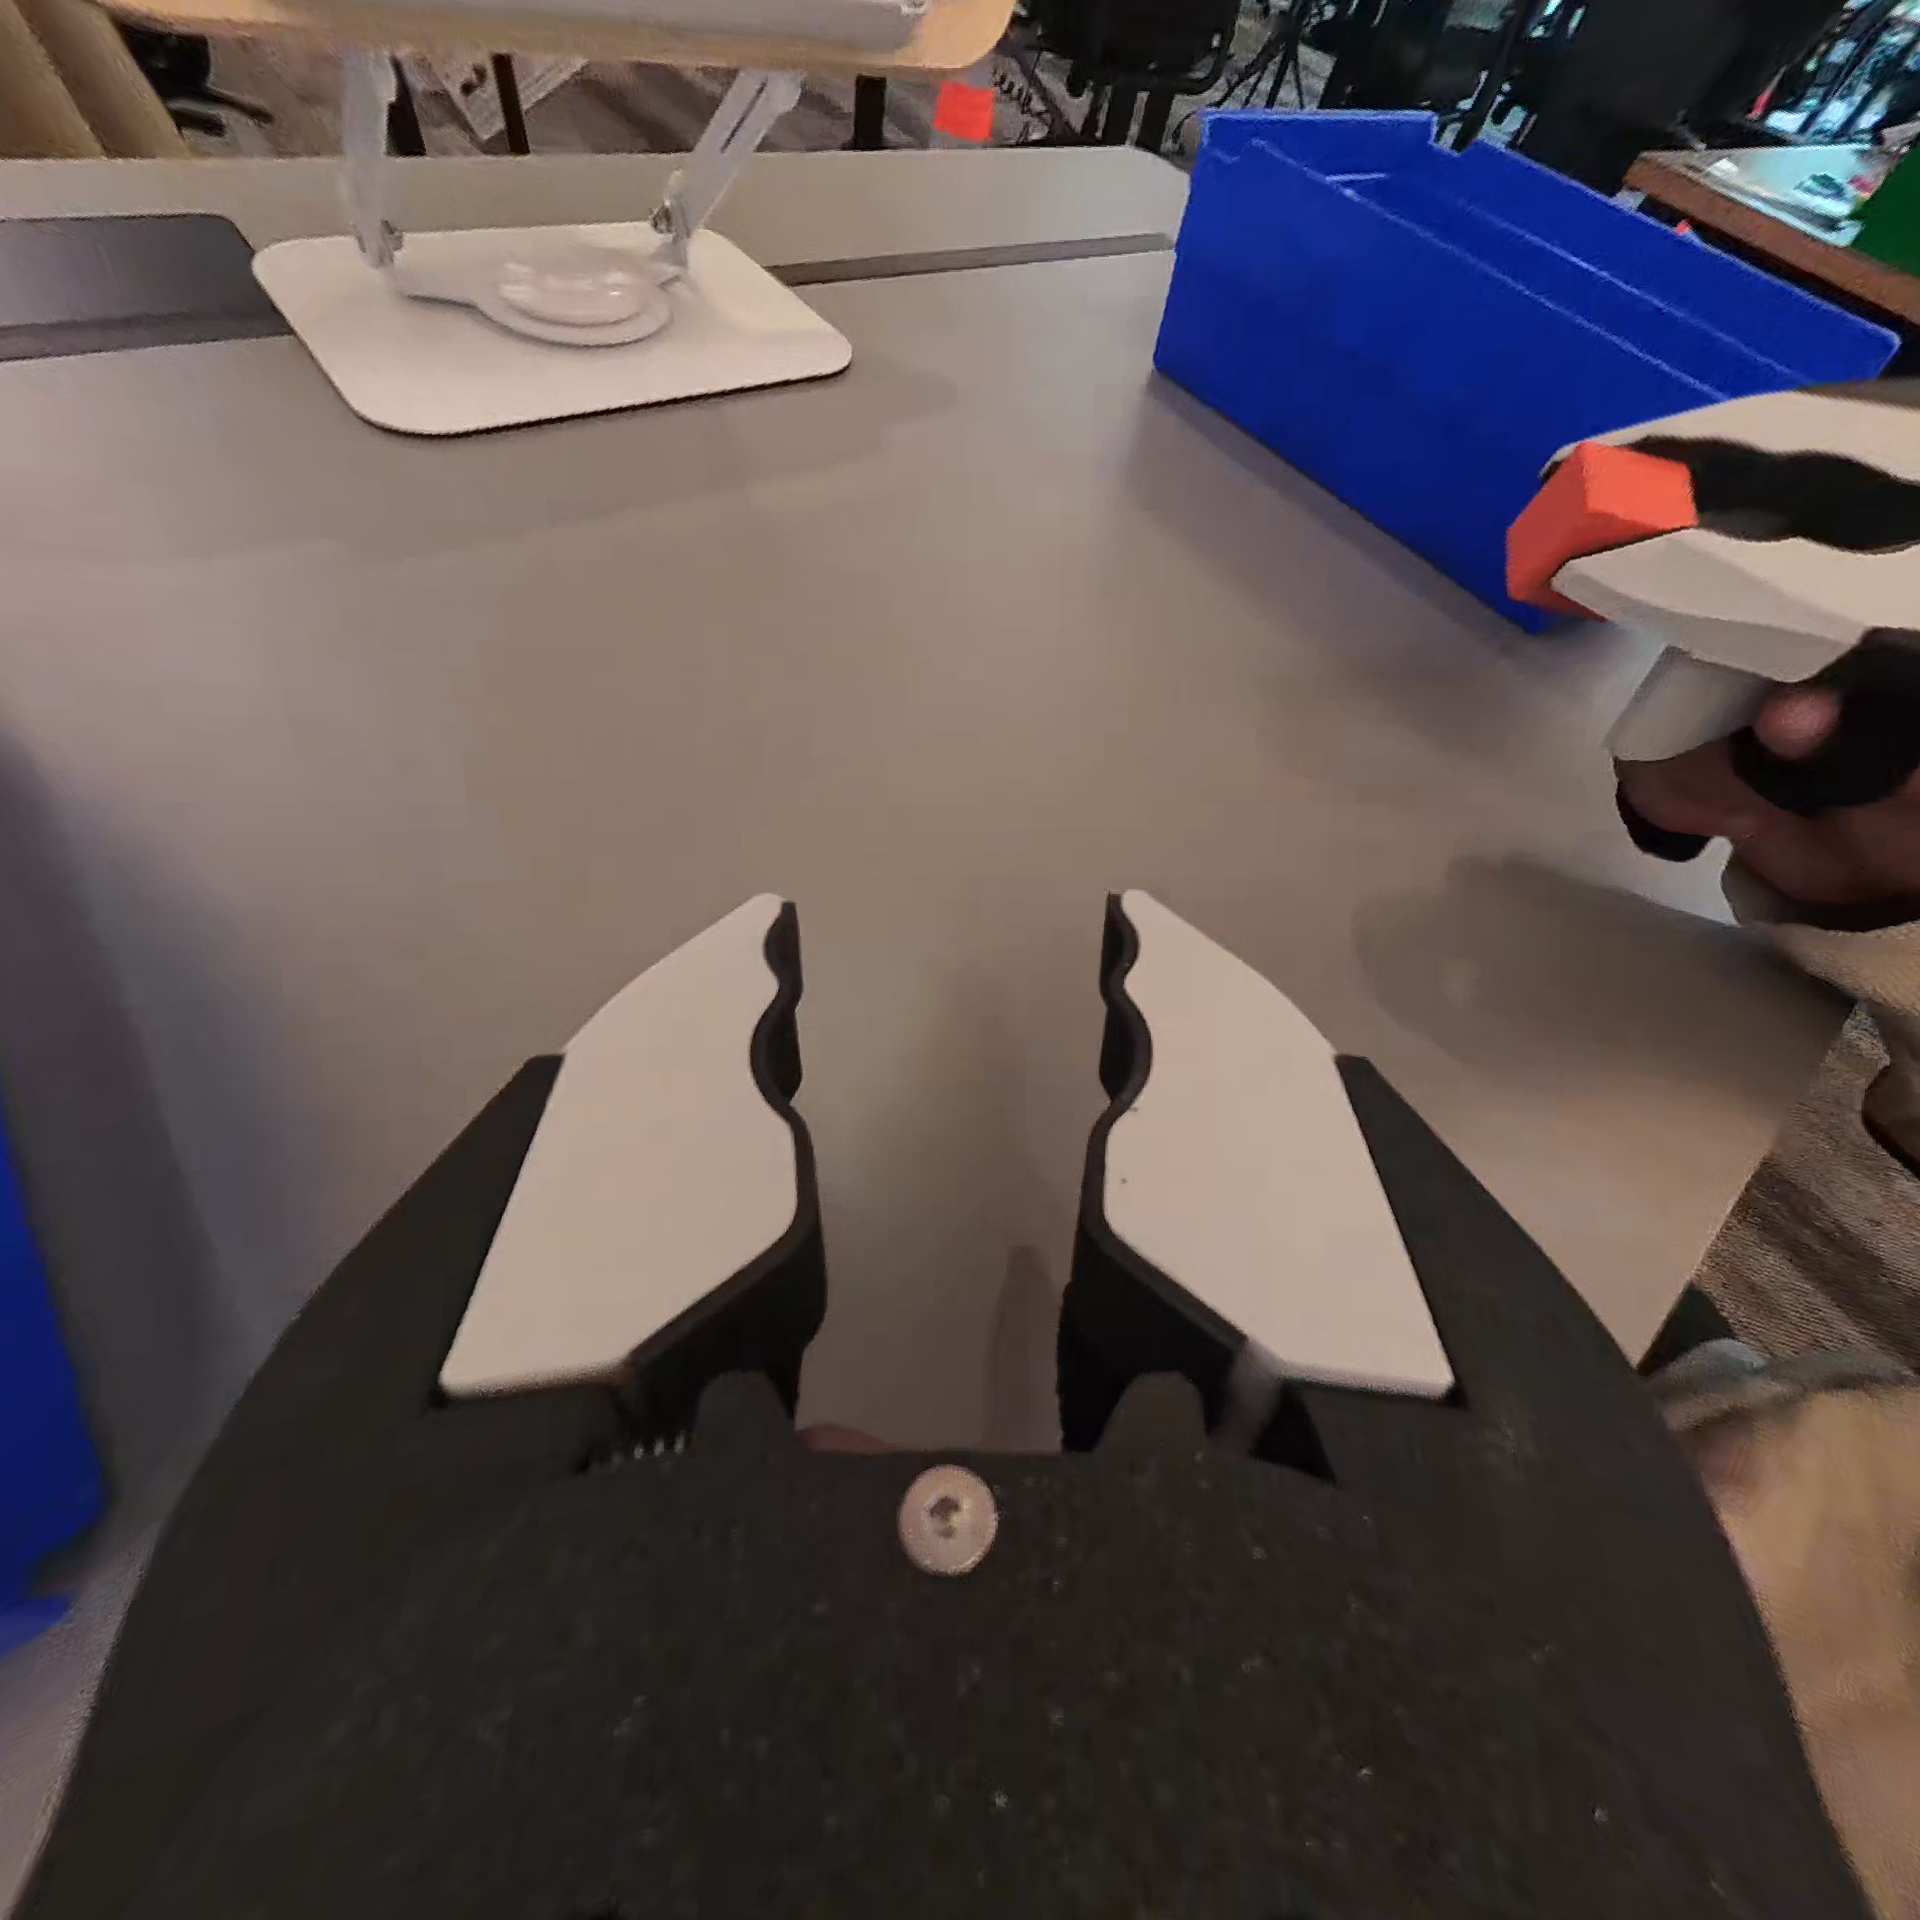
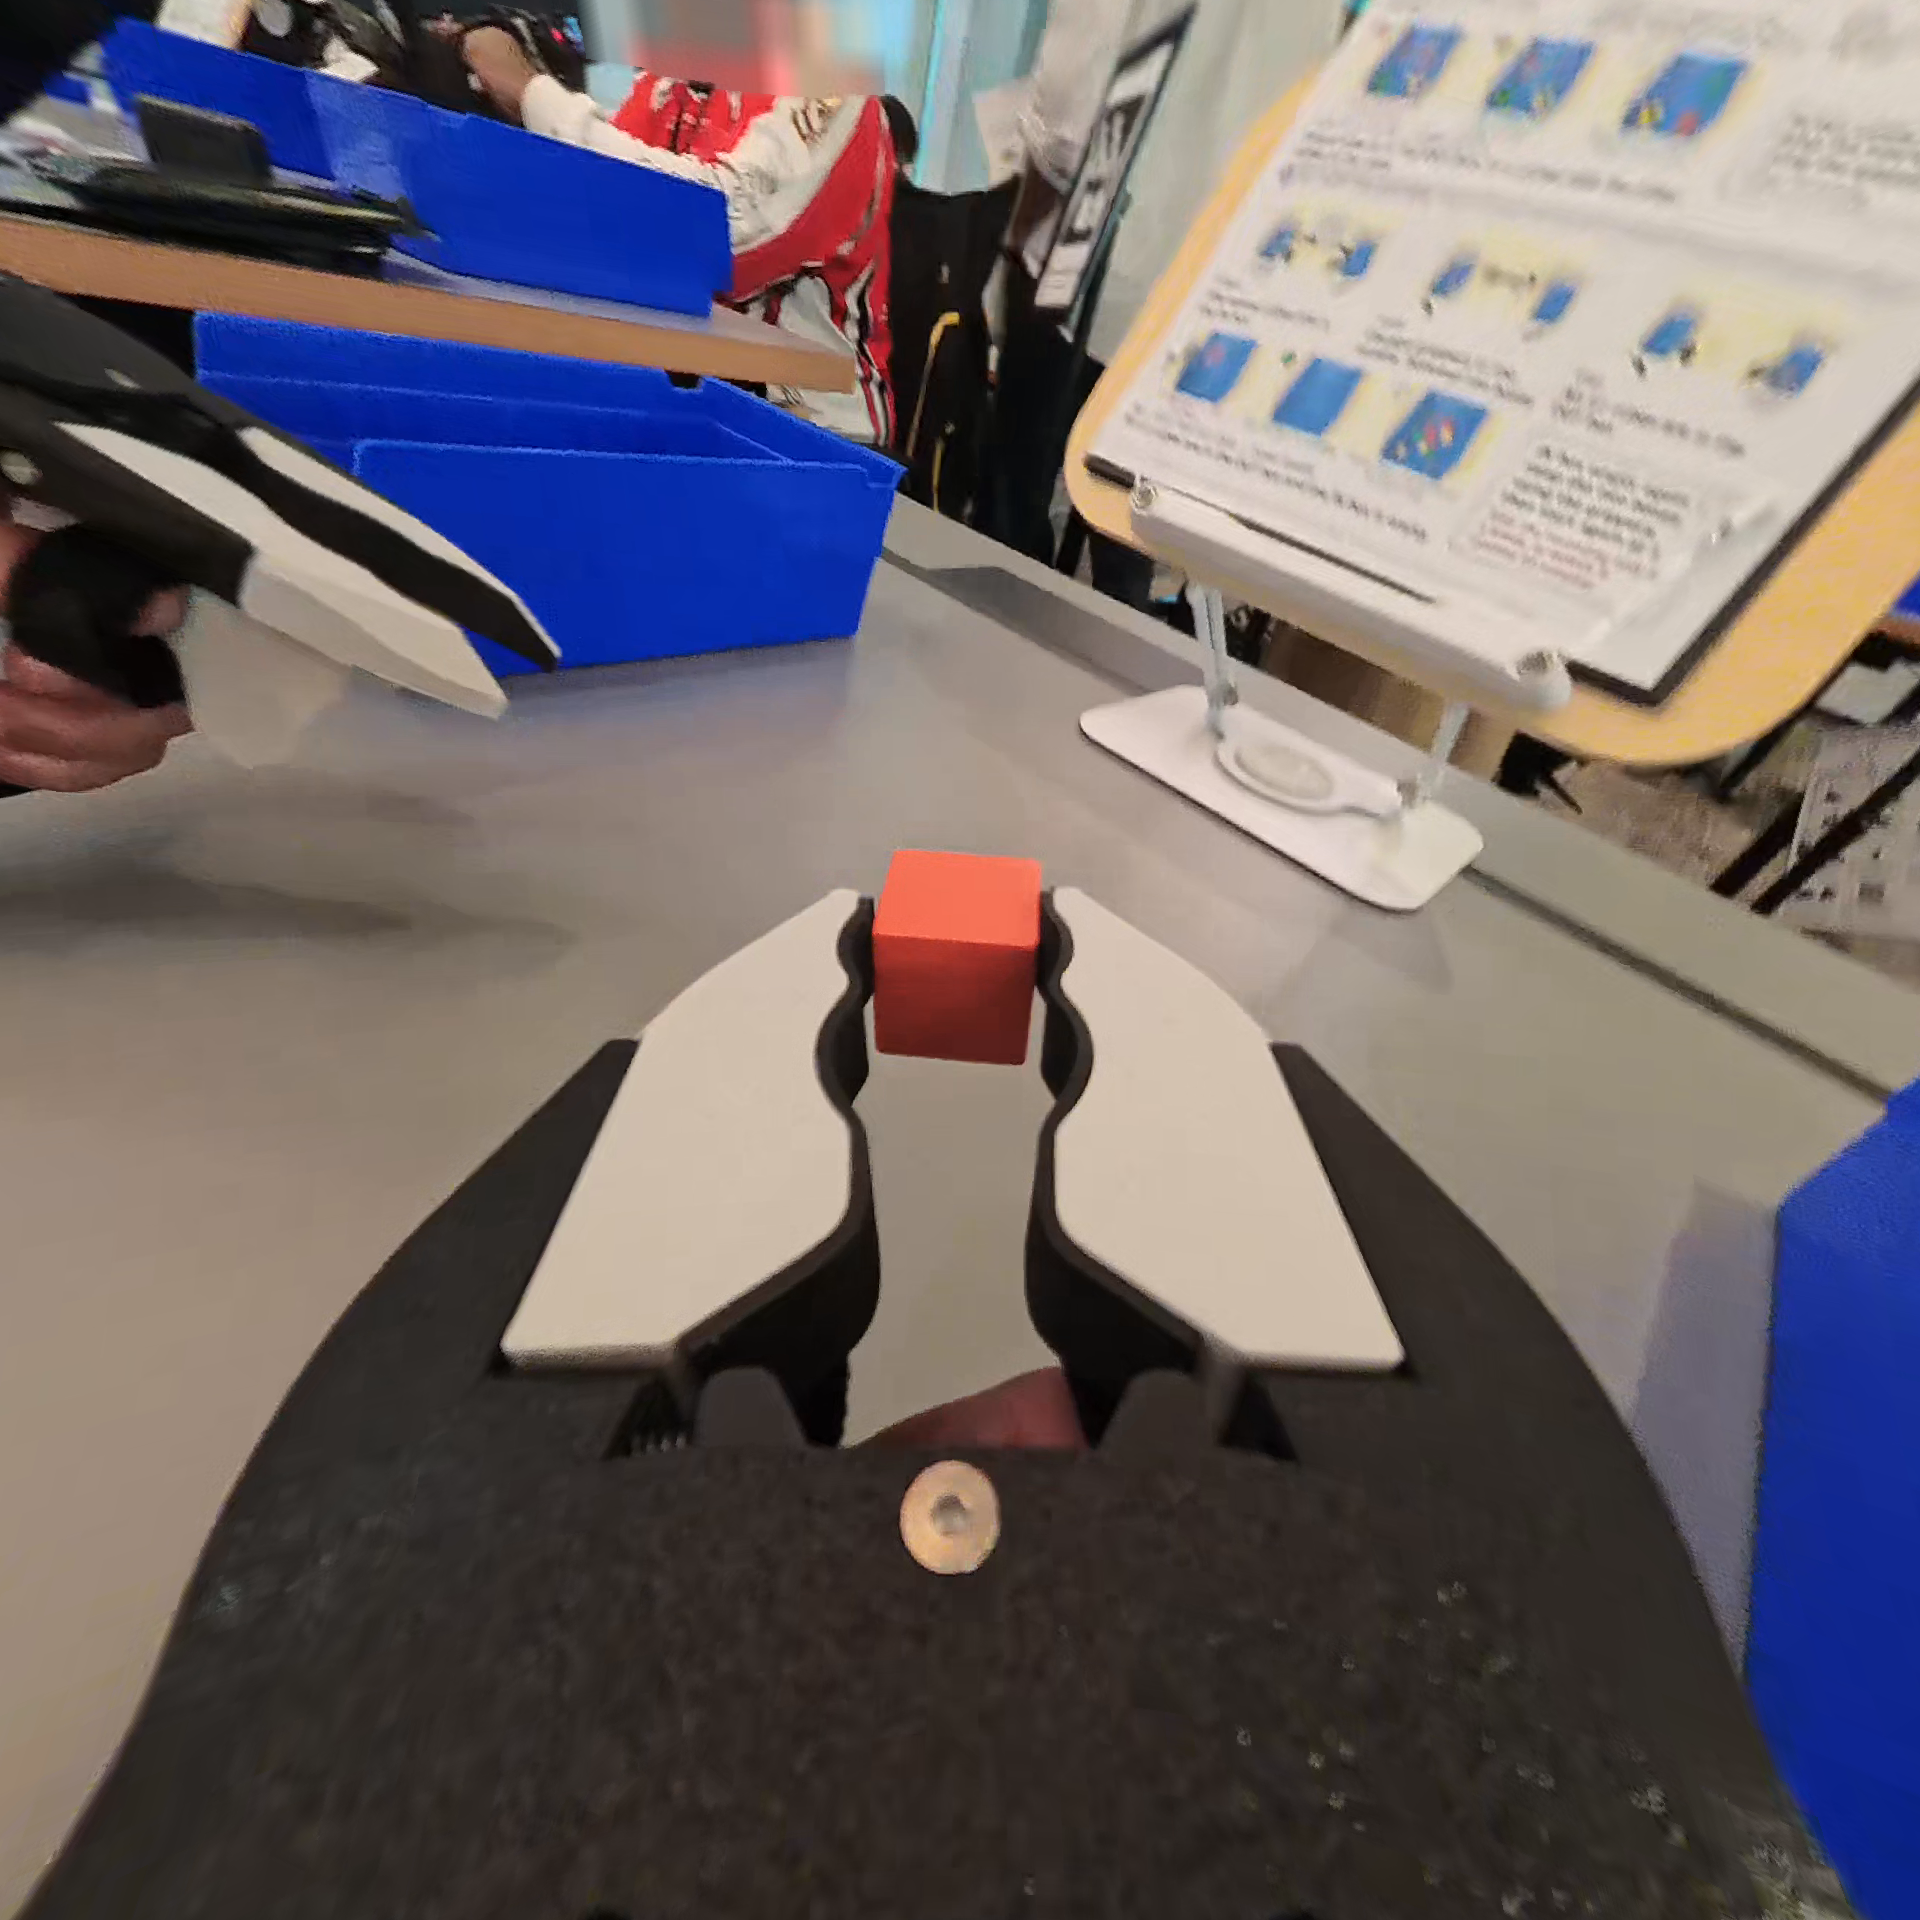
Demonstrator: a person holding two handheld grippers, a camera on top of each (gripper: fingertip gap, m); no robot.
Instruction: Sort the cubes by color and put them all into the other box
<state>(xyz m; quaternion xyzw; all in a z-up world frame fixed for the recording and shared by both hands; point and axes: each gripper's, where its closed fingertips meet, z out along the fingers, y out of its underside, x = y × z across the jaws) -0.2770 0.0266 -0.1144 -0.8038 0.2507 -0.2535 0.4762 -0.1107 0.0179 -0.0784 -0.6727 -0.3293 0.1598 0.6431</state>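
Observation:
My right gripper (image 2: 956, 920) is shut on an orange-red cube (image 2: 956, 966) at its fingertips and holds it above the grey table (image 2: 416, 1039). In the left wrist view the same cube (image 1: 1600, 514) shows in the right gripper (image 1: 1579, 540), just in front of a blue box (image 1: 1455, 312). My left gripper (image 1: 951, 914) is open and empty over the bare table. It also shows in the right wrist view (image 2: 525, 681), in front of a second blue box (image 2: 623, 520) with inner dividers. What lies inside either box is hidden.
A white stand (image 1: 551, 322) holding an instruction sheet (image 2: 1507, 312) stands at the table's far side. A blue box wall is close at the right edge (image 2: 1839, 1455), and another at the left edge (image 1: 42, 1351). More blue boxes (image 2: 468, 187) sit on a table behind.

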